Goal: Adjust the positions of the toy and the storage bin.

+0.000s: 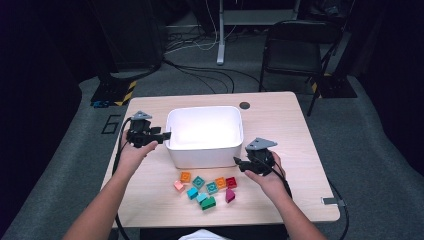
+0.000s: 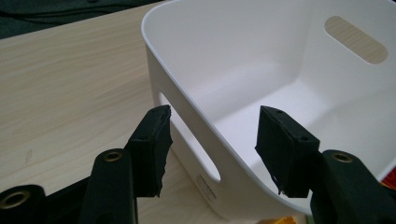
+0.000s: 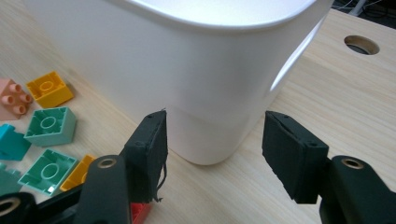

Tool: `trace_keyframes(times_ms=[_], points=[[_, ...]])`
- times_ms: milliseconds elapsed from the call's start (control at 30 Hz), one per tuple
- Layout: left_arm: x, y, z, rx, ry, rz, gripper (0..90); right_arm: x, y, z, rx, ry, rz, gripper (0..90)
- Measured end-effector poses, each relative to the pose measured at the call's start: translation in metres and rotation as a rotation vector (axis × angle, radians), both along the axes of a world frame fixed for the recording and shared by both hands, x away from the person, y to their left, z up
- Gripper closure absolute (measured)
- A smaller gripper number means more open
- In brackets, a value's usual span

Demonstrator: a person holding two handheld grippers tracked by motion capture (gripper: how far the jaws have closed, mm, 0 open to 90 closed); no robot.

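Item: white bin [image 1: 204, 135], sitting mid-table [image 1: 280, 125]; you're holding the left gripper [image 2: 212, 140] at its left wall w/ jaws spread astride the rim, one outside, one inside, pads not pressing. You're aiming the right gripper [image 3: 212, 149] at the bin's near right corner, jaws spread, nothing btwn them. Loose blocks [image 1: 206, 189] are lying just in front of the bin.

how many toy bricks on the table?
9, clustered in front of the white bin: back row orange, teal, teal, orange, red; nearer row pink, blue, light teal, green. A magenta piece may be a tenth.
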State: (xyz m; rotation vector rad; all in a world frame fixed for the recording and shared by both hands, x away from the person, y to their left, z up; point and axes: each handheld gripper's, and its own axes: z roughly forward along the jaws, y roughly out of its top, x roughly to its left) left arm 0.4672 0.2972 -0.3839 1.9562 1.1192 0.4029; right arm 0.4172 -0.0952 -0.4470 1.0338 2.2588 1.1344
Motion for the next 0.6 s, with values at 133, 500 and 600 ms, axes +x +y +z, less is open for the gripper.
trace_keyframes(times_ms=[133, 500, 600], points=[[-0.014, 0.013, 0.007, 0.001, -0.044, 0.002, 41.8, -0.009, -0.005, 0.007, -0.002, -0.008, -0.006, 40.4], [-0.049, 0.043, 0.0, 0.015, -0.086, 0.019, 40.4, -0.028, -0.012, 0.011, -0.015, 0.0, -0.01, 41.6], [-0.054, 0.044, -0.011, 0.007, -0.076, 0.024, 40.4, -0.03, -0.014, 0.012, -0.003, -0.011, -0.011, 44.0]])
